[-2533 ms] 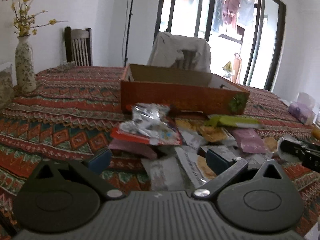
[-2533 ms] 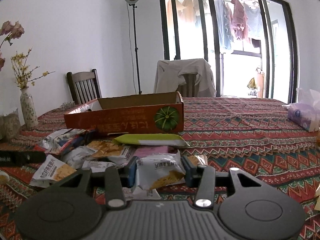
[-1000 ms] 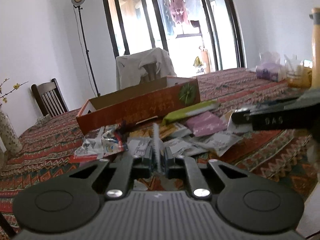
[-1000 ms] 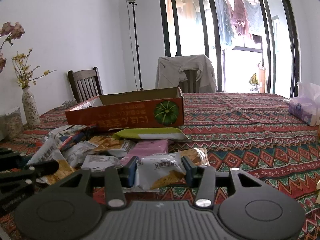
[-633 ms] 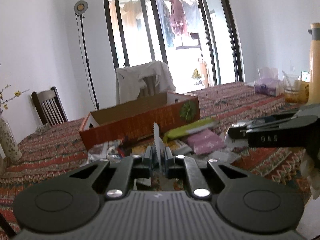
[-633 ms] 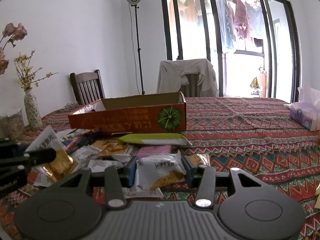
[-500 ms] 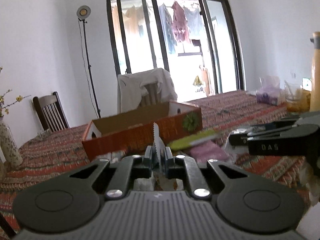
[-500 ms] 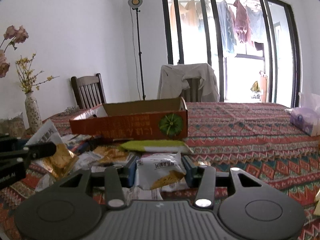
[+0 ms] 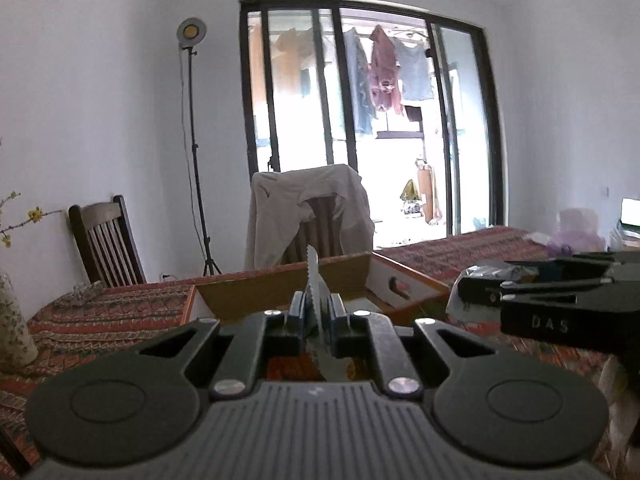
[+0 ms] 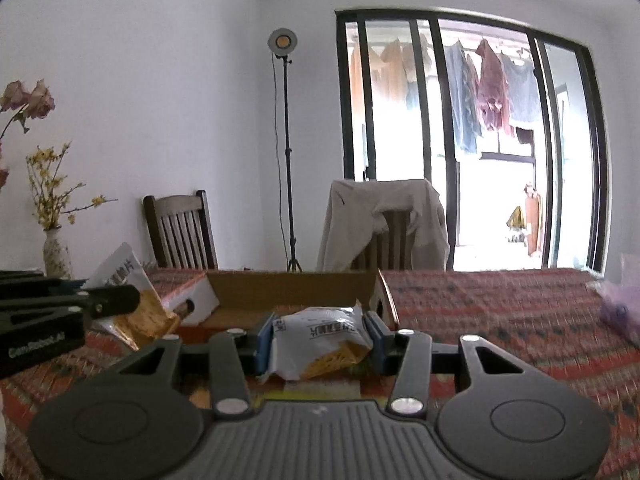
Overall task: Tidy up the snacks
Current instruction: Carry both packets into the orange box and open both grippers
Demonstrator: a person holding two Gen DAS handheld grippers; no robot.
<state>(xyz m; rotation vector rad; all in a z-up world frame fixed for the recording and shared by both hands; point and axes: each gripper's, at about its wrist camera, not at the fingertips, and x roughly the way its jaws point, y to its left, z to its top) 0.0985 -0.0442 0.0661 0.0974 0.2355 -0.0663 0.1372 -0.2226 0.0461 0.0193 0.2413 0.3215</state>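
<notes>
My left gripper (image 9: 317, 308) is shut on a thin white snack packet (image 9: 313, 276), seen edge-on and standing upright between the pads. It hangs in front of the open orange cardboard box (image 9: 280, 288). My right gripper (image 10: 320, 336) is shut on a white packet with orange chips printed on it (image 10: 320, 338), just before the same box (image 10: 292, 286). Each gripper shows in the other's view: the right one (image 9: 468, 292) at the right edge, the left one (image 10: 132, 300) at the left with its white-and-orange packet (image 10: 132, 300).
A patterned tablecloth (image 10: 500, 320) covers the table. A vase with yellow flowers (image 10: 56, 252) stands far left. Behind the table are a wooden chair (image 10: 180, 232), a chair draped with cloth (image 10: 384, 220) and a lamp stand (image 10: 286, 152). A purple tissue pack (image 10: 620, 304) lies far right.
Both grippers have risen with their packets and come closer to the box. The pile of loose snacks on the cloth has dropped out of sight below them.
</notes>
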